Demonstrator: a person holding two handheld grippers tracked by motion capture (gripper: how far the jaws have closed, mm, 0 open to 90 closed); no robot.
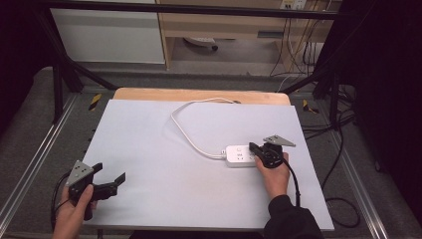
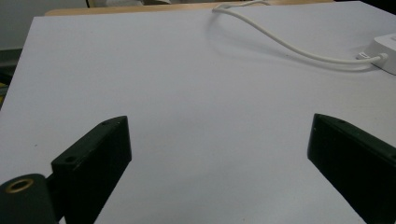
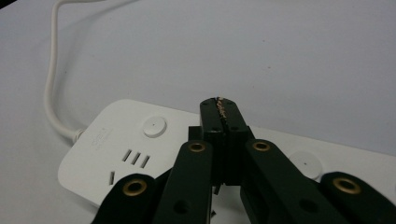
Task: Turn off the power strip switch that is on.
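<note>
A white power strip (image 1: 238,155) lies on the pale table sheet (image 1: 159,144), right of centre. Its white cable (image 1: 186,132) loops away to the table's far edge. My right gripper (image 1: 254,147) is shut, its jaws pressed together, with the tips over the strip's top face. In the right gripper view the closed tips (image 3: 219,105) sit above the power strip (image 3: 126,140), beside a round button (image 3: 154,126). My left gripper (image 1: 110,173) is open near the front left corner, with nothing between its jaws. The left gripper view has it (image 2: 219,123) over bare sheet, the strip (image 2: 385,51) far right.
A wooden table edge (image 1: 199,94) shows beyond the sheet. Black frame bars (image 1: 64,69) stand at both sides. Loose dark cables (image 1: 338,199) lie on the floor to the right. A cabinet (image 1: 109,35) stands behind.
</note>
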